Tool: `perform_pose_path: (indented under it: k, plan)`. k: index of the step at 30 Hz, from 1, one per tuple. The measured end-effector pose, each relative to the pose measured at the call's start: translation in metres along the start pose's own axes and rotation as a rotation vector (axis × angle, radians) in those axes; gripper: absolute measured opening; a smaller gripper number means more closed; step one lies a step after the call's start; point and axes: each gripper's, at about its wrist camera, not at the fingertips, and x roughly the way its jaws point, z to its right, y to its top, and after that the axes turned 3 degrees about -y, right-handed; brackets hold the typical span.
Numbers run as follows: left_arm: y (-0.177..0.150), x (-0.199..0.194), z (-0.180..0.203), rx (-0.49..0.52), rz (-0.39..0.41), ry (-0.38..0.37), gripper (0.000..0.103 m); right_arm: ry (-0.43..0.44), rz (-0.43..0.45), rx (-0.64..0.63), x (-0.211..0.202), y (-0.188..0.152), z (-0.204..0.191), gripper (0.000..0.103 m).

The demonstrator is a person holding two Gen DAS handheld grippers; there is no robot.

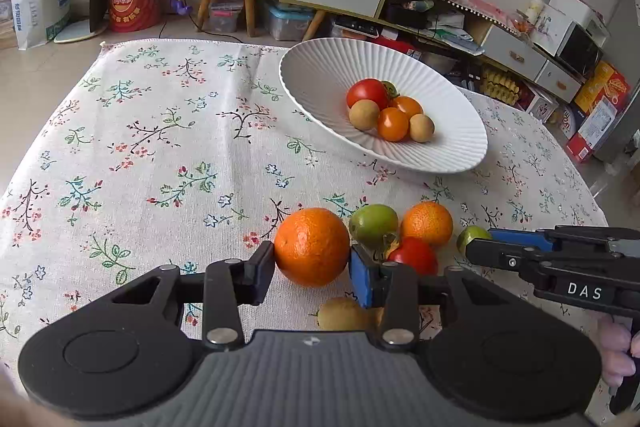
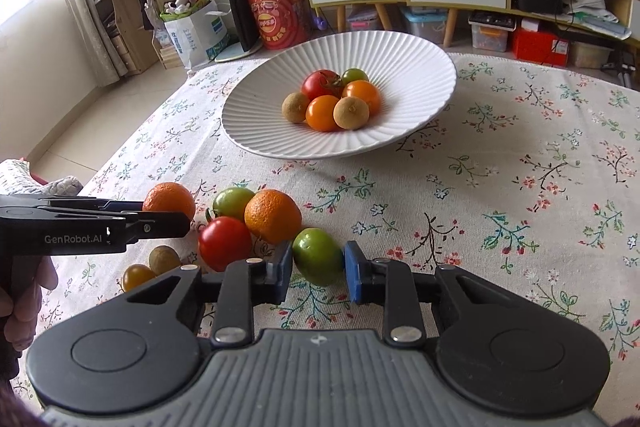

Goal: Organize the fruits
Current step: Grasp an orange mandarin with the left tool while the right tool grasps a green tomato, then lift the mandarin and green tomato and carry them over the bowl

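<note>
A white ribbed plate [image 1: 320,67] [image 2: 420,59] holds several small fruits: a red tomato [image 1: 366,93], orange ones and tan ones. Loose fruit lies on the floral cloth in front. My left gripper [image 1: 312,269] has its pads against both sides of a large orange [image 1: 312,247], which rests on the cloth. My right gripper [image 2: 318,267] has its pads around a green fruit [image 2: 318,255] on the cloth. It also shows in the left wrist view [image 1: 472,237]. Beside them lie a red tomato [image 2: 224,243], a smaller orange [image 2: 272,221] and another green fruit [image 2: 232,201].
A tan fruit [image 2: 163,259] and a small yellow-brown one [image 2: 136,275] lie near the left gripper. The floral cloth [image 1: 160,147] covers the table. Cabinets, boxes and bags stand on the floor behind the table's far edge.
</note>
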Motion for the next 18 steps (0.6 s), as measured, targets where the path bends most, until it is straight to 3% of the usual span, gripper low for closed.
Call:
perform_pose_path:
  k: [18]
  plan:
    - [0.032, -0.021, 0.017, -0.027, 0.089, -0.025, 0.036, -0.030, 0.119, 0.022, -0.025, 0.038, -0.004, 0.025]
